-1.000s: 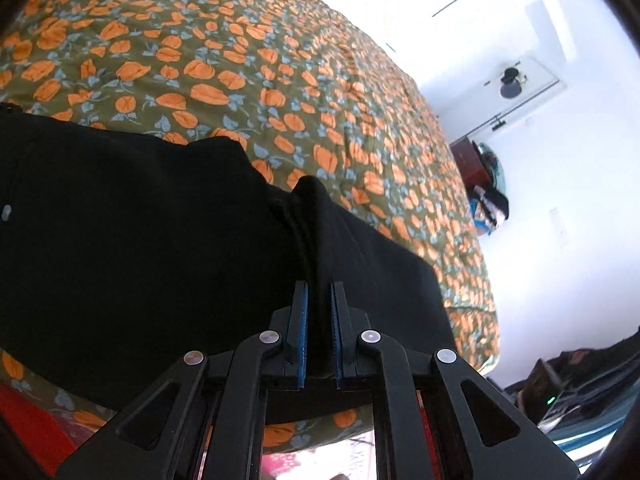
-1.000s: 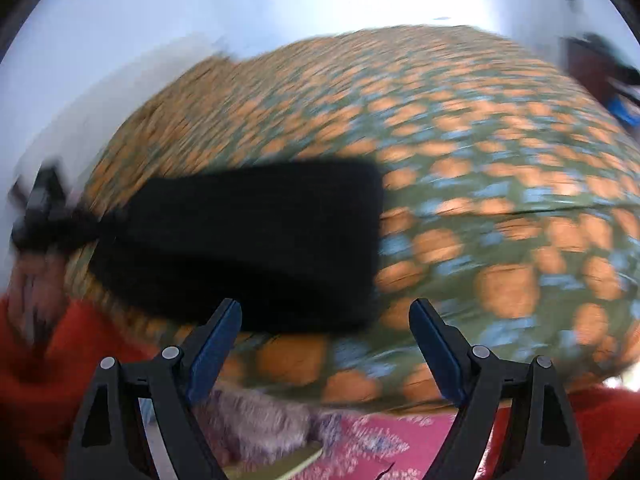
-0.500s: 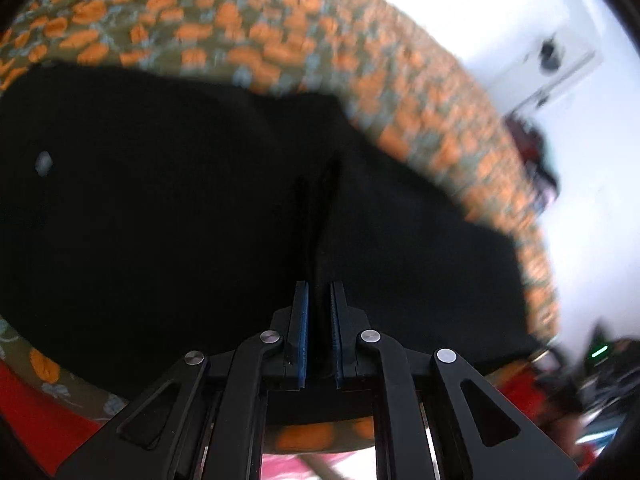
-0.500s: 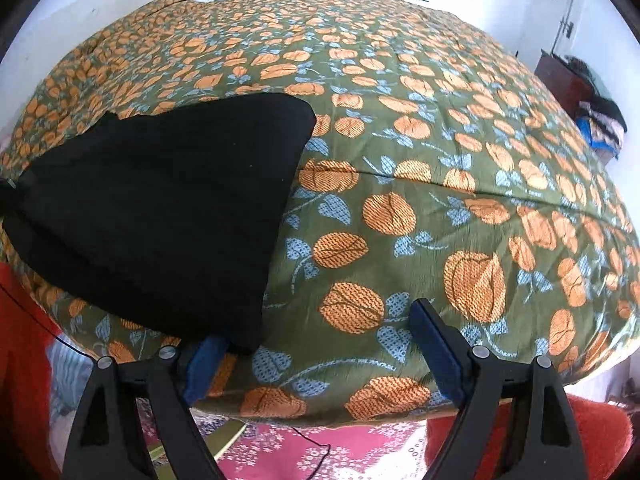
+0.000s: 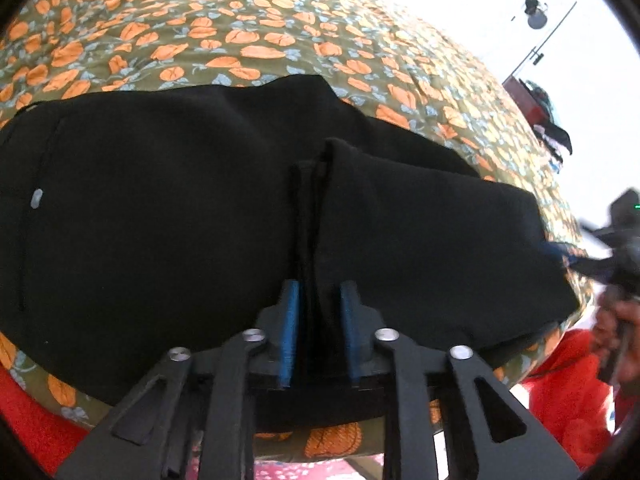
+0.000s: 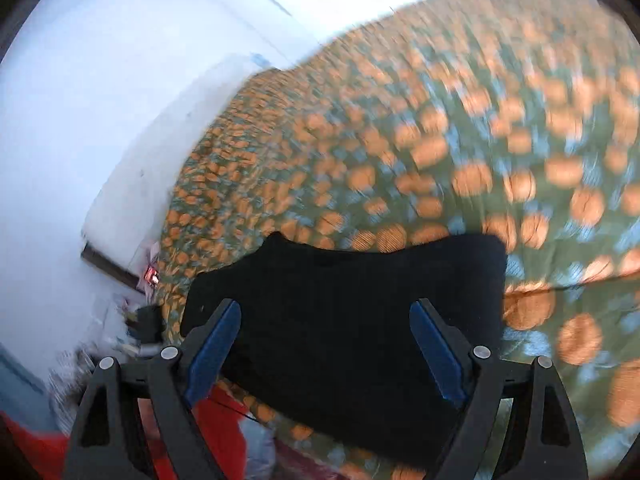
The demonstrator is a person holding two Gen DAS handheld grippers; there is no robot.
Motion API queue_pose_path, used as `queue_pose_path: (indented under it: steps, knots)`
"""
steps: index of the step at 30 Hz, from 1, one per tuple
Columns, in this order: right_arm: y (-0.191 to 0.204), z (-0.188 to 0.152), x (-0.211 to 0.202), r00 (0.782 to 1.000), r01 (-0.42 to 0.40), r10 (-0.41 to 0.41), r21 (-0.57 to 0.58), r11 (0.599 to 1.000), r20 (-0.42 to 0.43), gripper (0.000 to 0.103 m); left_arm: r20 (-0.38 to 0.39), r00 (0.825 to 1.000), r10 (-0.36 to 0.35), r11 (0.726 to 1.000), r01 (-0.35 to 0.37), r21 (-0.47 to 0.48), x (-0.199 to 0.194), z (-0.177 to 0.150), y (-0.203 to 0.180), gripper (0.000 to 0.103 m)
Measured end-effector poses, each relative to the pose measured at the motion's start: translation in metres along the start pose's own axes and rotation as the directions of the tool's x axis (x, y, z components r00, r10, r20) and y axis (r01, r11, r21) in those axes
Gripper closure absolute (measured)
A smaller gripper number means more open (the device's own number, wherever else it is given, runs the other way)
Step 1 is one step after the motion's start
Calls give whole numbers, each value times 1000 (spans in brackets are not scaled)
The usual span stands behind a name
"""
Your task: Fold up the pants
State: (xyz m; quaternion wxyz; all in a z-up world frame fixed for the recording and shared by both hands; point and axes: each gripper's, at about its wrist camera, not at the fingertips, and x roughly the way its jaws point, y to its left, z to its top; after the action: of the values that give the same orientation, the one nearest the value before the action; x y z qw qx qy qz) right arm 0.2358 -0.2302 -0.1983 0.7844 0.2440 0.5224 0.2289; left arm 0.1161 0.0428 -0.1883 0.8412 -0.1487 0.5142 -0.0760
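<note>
Black pants [image 5: 160,220] lie spread on a bedspread [image 5: 280,40] printed with orange flowers. My left gripper [image 5: 318,288] hovers low over their near edge. Its jaws are opening, and an upright fold of black cloth stands between the blue pads without being pinched. In the blurred right wrist view, the pants [image 6: 352,320] fill the space ahead of my right gripper [image 6: 325,305]. That gripper stands wide above the cloth, its jaws closing a little, with nothing pressed between the pads. It also shows as a dark blur [image 5: 600,256] at the pants' right end.
The bedspread [image 6: 480,140] stretches far beyond the pants. A person's red sleeve [image 5: 568,380] is at the bed's near right edge. White walls surround the bed, and a dark shelf with clothes [image 5: 548,120] stands at the far right.
My left gripper sank toward the bed and its jaws parted from a tight pinch on the fold. My right gripper swung left, over the end of the pants.
</note>
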Motion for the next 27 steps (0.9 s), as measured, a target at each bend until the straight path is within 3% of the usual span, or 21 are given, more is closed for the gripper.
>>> queue_pose_path:
  steps: [1, 2, 3, 6, 9, 11, 12, 14, 16, 18, 20, 21, 22, 25, 27]
  knots:
    - [-19, 0, 14, 997, 52, -48, 59, 997, -65, 40, 2, 1000, -3, 1000, 3, -2, -1, -2, 0, 74]
    - [-31, 1, 17, 994, 78, -70, 95, 992, -83, 49, 5, 1000, -4, 1000, 4, 1, -1, -2, -1, 74]
    - [-33, 6, 8, 997, 56, -50, 115, 992, -50, 51, 6, 1000, -3, 1000, 3, 4, -1, -1, -1, 73]
    - [-8, 29, -18, 999, 12, -15, 64, 998, 46, 49, 7, 1000, -6, 1000, 6, 8, -1, -2, -1, 70]
    - [6, 45, -19, 996, 0, -3, 31, 1000, 89, 40, 4, 1000, -8, 1000, 8, 8, 2, 1, -3, 65]
    - [-9, 44, 4, 998, 48, -51, 71, 996, 32, 37, 2, 1000, -14, 1000, 14, 10, 4, 3, -7, 57]
    - [-21, 41, 17, 993, 115, -113, 84, 990, -20, 38, 2, 1000, -18, 1000, 18, 12, 2, 2, -6, 55]
    - [-30, 32, 21, 987, 160, -159, 73, 984, -22, 48, 4, 1000, -10, 1000, 10, 11, -3, 0, -6, 44]
    - [-16, 22, -3, 983, 176, -177, 28, 984, 47, 48, 23, 1000, -19, 1000, 19, -7, -13, -4, -3, 36]
    - [9, 8, -29, 989, 131, -127, -51, 990, 82, 46, 44, 999, -27, 999, 28, -23, -21, -7, 0, 29]
    - [33, -16, -51, 994, 66, -54, -127, 990, 90, 36, 58, 998, -16, 999, 19, -39, -24, -6, 4, 27]
    - [34, -27, -52, 996, 49, -38, -139, 989, 79, 26, 59, 998, -12, 998, 16, -55, -25, -4, 7, 27]
    - [34, -42, -48, 998, 47, -39, -146, 988, 56, 22, 58, 998, -13, 997, 17, -73, -25, -4, 10, 27]
    - [8, -77, -8, 980, 183, -192, -142, 973, -50, 25, 65, 998, -22, 990, 31, -138, -32, -3, 22, 27]
    - [1, -85, -9, 982, 187, -189, -125, 974, -6, 25, 87, 996, 1, 984, 14, -175, -43, -4, 34, 27]
